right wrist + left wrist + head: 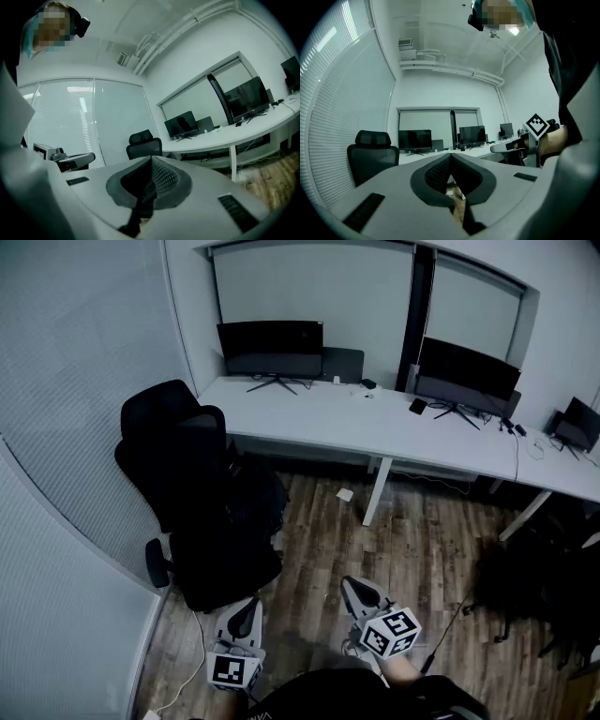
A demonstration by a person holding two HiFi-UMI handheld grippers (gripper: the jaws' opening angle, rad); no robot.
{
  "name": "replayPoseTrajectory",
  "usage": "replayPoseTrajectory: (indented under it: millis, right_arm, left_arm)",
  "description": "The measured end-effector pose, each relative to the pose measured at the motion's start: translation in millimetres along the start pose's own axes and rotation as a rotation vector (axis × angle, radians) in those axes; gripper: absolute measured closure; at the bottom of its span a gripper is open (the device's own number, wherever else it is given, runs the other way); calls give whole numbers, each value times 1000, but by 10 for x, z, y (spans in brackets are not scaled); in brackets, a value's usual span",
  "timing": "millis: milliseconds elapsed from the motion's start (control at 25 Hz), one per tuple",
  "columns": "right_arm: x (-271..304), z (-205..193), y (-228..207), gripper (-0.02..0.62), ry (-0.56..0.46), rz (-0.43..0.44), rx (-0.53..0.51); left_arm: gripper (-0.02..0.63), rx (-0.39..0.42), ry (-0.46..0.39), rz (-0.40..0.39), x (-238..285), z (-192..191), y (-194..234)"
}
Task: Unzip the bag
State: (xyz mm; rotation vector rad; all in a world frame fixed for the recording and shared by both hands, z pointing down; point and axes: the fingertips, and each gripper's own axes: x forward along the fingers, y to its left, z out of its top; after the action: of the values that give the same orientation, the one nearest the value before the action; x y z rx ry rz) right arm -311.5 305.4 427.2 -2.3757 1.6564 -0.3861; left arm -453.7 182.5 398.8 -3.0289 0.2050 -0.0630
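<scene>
While left gripper [249, 607] and right gripper [354, 587] hang closed, empty, near chair [187, 474] | bag possibly dark heap [530, 601] right of chair | likely soft: pinch zipper pull.

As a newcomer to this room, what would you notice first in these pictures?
A black chair dominates the left, beside a long white desk carrying dark monitors. At the head view's bottom, the left hand-held gripper and the right hand-held gripper hover shut and empty over the wood floor.
</scene>
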Motion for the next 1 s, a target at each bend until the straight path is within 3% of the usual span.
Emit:
replayPoseTrajectory:
  millis: [240, 720, 880, 1000]
  right_arm:
    - [145, 35, -321, 552, 0, 14, 10]
    - [420, 242, -1098, 547, 76, 160, -72]
    - [517, 339, -1392, 539, 99, 208, -90]
    - [574, 373, -1563, 481, 125, 256, -111]
  left_arm:
    - [588, -23, 6, 27, 331, 3, -30]
    - [581, -47, 25, 148, 1172, -21, -368]
    - [539, -31, 65, 185, 1422, -176, -498]
    - [504, -35, 88, 215, 1588, -228, -599]
